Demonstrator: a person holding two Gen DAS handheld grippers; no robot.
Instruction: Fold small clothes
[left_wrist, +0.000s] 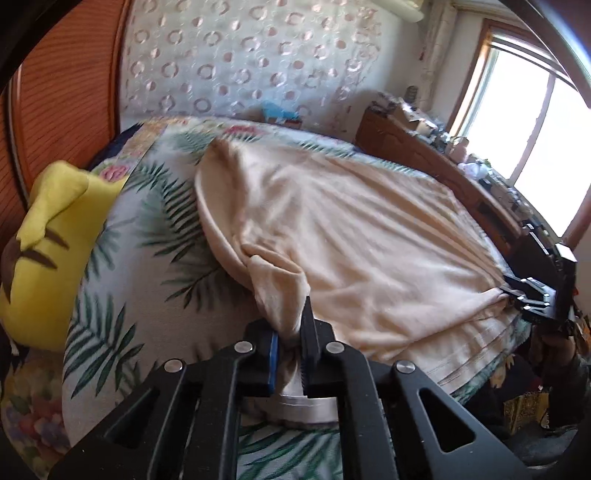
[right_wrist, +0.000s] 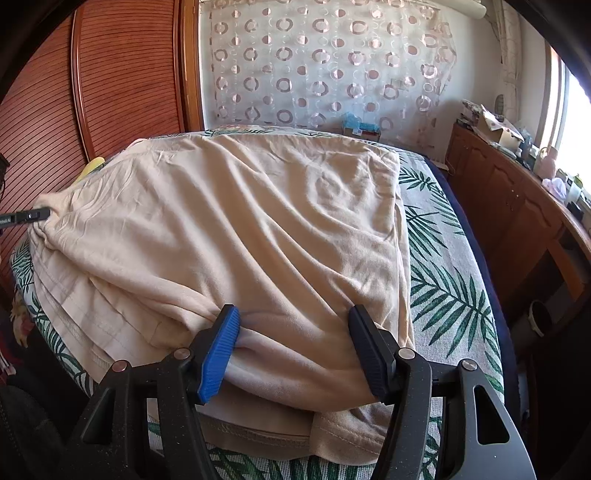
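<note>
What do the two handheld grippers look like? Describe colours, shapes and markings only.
The left gripper and the right gripper share one build: matte black angular linkage arms with triangular cutouts and round silver pivot pins. Each has one bright blue ribbed pad and one black ribbed pad. In the right wrist view, the left gripper's finger carries small white lettering, too small to read. No cables or sleeves are visible.

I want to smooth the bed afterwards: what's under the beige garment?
Under the beige garment lies the palm-leaf bedspread, showing around its edges. Its own lower layer peeks out at the near hem. Whatever lies beneath its middle is covered.
</note>
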